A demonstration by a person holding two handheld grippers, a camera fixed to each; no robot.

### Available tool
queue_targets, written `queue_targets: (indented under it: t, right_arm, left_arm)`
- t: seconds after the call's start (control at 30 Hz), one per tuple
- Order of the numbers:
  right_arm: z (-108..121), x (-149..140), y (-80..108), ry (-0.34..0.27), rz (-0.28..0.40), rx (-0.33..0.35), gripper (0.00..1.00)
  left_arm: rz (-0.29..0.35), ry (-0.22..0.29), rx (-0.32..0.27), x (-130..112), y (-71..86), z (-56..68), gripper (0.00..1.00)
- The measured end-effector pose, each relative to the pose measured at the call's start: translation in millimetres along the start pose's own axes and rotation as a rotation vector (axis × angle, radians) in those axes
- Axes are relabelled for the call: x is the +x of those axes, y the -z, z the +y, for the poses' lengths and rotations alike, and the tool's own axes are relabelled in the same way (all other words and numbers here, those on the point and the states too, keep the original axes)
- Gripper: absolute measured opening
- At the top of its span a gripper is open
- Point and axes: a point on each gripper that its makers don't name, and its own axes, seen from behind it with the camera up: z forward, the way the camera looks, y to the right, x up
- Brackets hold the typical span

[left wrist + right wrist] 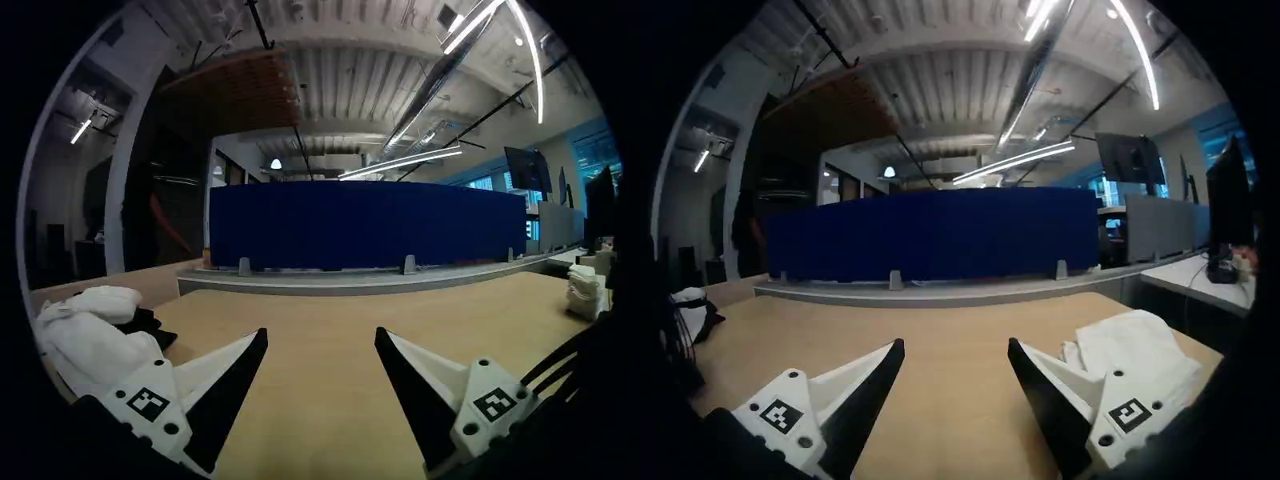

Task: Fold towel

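Left gripper [321, 330] and right gripper [955, 340] both spread wide, nothing held. The white towel [1128, 344] by my right finger looks soft, light and floppy; I'd pinch a corner.

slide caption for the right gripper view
Open right gripper hovers over a wooden table, a rumpled white towel lying just past one finger.

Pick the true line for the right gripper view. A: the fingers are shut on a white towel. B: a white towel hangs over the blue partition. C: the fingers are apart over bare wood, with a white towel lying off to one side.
C: the right gripper stands open with nothing between its fingers, and the white towel lies on the table beside it.
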Motion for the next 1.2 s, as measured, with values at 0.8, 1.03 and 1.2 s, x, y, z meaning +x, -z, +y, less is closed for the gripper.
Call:
queue_targets:
  t: [0.8,1.03,1.2]
  right_arm:
    - [12,-15,6.0,0.019,0.035,-0.034,1.0]
    - [2,-17,8.7,0.053,0.037,-0.023,1.0]
    - [1,-18,9.0,0.059,0.038,-0.025,1.0]
  left_arm:
    - [0.0,0.0,0.0,0,-0.8,-0.4,1.0]
    - [0.0,0.0,0.0,-1,-0.1,-0.2,1.0]
    - [0.0,0.0,0.0,0,0.0,-0.4,1.0]
